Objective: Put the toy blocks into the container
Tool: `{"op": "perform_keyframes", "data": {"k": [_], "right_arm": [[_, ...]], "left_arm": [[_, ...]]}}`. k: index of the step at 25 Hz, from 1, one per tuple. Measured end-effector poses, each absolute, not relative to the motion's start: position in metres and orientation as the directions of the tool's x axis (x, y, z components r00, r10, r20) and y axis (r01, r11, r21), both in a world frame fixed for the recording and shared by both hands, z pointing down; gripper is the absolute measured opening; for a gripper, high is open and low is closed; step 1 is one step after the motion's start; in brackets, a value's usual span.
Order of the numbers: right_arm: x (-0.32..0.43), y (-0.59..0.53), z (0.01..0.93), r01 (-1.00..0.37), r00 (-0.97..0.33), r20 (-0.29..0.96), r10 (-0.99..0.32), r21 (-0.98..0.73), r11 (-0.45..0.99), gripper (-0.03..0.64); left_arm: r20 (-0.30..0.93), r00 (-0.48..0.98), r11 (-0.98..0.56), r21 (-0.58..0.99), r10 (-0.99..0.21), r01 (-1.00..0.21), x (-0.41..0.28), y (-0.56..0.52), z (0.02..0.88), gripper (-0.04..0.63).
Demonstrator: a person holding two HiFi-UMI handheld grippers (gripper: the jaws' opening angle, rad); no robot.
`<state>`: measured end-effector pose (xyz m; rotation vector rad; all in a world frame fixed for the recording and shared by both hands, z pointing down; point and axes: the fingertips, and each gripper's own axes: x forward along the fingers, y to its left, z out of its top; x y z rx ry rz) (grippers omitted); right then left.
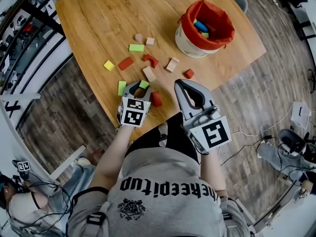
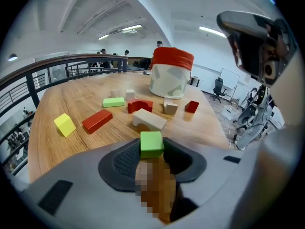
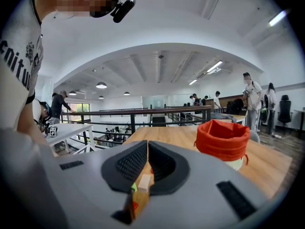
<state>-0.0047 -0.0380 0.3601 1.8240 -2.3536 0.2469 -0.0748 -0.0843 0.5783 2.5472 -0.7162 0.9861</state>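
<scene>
A green cube (image 2: 151, 143) rests on the wooden table (image 1: 98, 14) between the pads of my left gripper (image 1: 139, 86), which touch its two sides. In the head view this green cube (image 1: 143, 84) shows at that gripper's tips. My right gripper (image 1: 181, 84) hovers to the right over the table's near edge, shut and empty; its own view shows the right gripper (image 3: 147, 149) with pads together. The container (image 1: 205, 28), a white bucket with a red cloth lining, stands at the far right and holds a blue and a green block. The container (image 3: 222, 140) also shows ahead of the right gripper.
Loose blocks lie between me and the bucket: yellow cube (image 1: 108, 65), red bar (image 1: 126, 63), flat green block (image 1: 137, 47), red arch (image 1: 151, 59), beige arch (image 1: 149, 73), beige block (image 1: 172, 64), small red cube (image 1: 188, 73), green bar (image 1: 121, 88), red block (image 1: 156, 98).
</scene>
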Motion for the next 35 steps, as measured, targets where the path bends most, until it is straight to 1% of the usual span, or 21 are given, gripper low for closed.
{"op": "perform_keyframes", "data": {"k": [6,10,19,26,35], "right_arm": [[-0.004,-0.037,0.359,-0.97,-0.244,0.223,-0.944,-0.032,0.243,0.011],[-0.003,-0.037,0.36,-0.971,-0.24,0.222,-0.945,-0.036,0.238,0.011],[0.0,-0.039,0.354,-0.971,-0.239,0.21,-0.948,-0.03,0.238,0.009],[0.001,-0.04,0.344,-0.971,-0.238,0.194,-0.952,-0.015,0.239,0.009],[0.007,-0.042,0.338,-0.974,-0.225,0.18,-0.958,-0.002,0.228,0.009]], "left_arm": [[0.688,0.642,-0.832,0.099,-0.34,-0.546,-0.076,-0.083,0.573,0.152],[0.653,0.673,-0.837,0.107,-0.349,-0.537,-0.074,-0.083,0.555,0.152],[0.482,0.8,-0.877,0.12,-0.358,-0.465,-0.055,-0.085,0.477,0.152],[0.35,0.874,-0.906,0.131,-0.337,-0.402,-0.043,-0.078,0.418,0.152],[0.256,0.912,-0.923,0.133,-0.321,-0.362,-0.033,-0.076,0.387,0.152]]}}
